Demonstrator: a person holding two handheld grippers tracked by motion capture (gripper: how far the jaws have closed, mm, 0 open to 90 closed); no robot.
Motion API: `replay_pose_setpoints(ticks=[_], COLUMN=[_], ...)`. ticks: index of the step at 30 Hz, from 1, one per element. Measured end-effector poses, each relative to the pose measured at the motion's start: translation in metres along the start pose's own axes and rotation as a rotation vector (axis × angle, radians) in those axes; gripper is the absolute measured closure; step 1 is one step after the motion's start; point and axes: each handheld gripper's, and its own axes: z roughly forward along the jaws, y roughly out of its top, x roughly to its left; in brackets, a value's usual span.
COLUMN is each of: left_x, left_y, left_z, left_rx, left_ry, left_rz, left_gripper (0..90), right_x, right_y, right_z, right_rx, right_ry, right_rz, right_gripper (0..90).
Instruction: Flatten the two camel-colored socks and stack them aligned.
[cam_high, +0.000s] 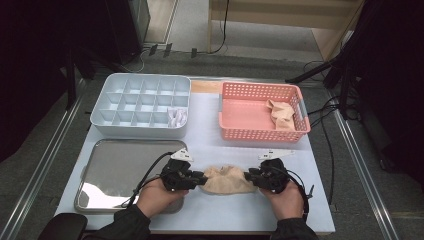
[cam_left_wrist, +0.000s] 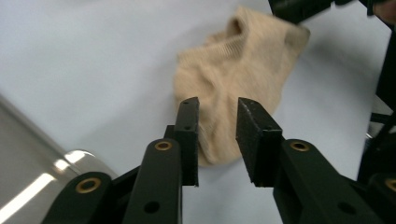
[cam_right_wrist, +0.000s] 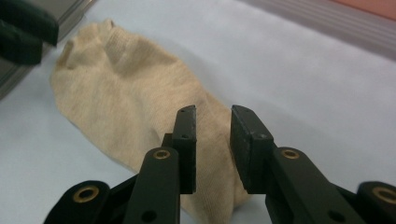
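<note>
A person at a table holds a two-jaw gripper in each hand, one at each end of a beige sock (cam_high: 225, 179) that lies flat on the pale blue table (cam_high: 250, 155). The left gripper (cam_high: 201, 178) points at the sock's left end; in the left gripper view its black jaws stand a little apart, with a clear gap between the pads, and the sock's edge lies in and just beyond that gap. The jaws are not clamped on the cloth. The right gripper (cam_high: 247, 176) points at the sock's right end; in the right gripper view its jaws are likewise slightly parted, unclenched, with the sock's end lying under and between them. Whether either pad touches the fabric cannot be told.

Just left of the sock lies a shiny metal tray (cam_high: 120, 170), its near corner beside the left gripper. Beyond the sock and to the left stands a white divided organizer box (cam_high: 140, 106) with a white bundle (cam_high: 177, 117) in one near-right compartment. Beyond the sock and to the right stands a pink perforated basket (cam_high: 262, 112) holding another beige sock (cam_high: 281, 115). Nothing lies between the grippers and the sock.

The sock is a short knitted ankle type, light tan, slightly rumpled, with its opening towards the left gripper.
</note>
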Motion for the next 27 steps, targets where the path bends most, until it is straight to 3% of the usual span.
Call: replay_pose_setpoints(ticks=[4, 11, 15, 21, 27], left_x=[0.009, 0.015, 0.015, 0.015, 0.014], left_y=[0.003, 0.003, 0.001, 0.002, 0.002], left_z=[-0.002, 0.012, 0.019, 0.019, 0.016], left_rx=[-0.009, 0.034, 0.066, 0.067, 0.066], left_ry=[0.023, 0.024, 0.008, -0.005, -0.014], left_rz=[-0.013, -0.022, -0.01, 0.0, 0.0], left_gripper=[66.6, 65.7, 75.0, 88.4, 89.3], right_x=[0.004, 0.009, 0.008, 0.005, 0.0], right_y=[-0.001, -0.003, -0.004, -0.005, -0.006], right_z=[0.005, 0.016, 0.016, 0.009, 0.003], right_rx=[0.021, 0.06, 0.066, 0.051, 0.032], right_ry=[-0.002, -0.011, -0.011, -0.019, -0.028], right_rz=[-0.018, -0.037, -0.018, -0.004, 0.019], right_gripper=[73.2, 77.8, 89.2, 90.0, 90.0])
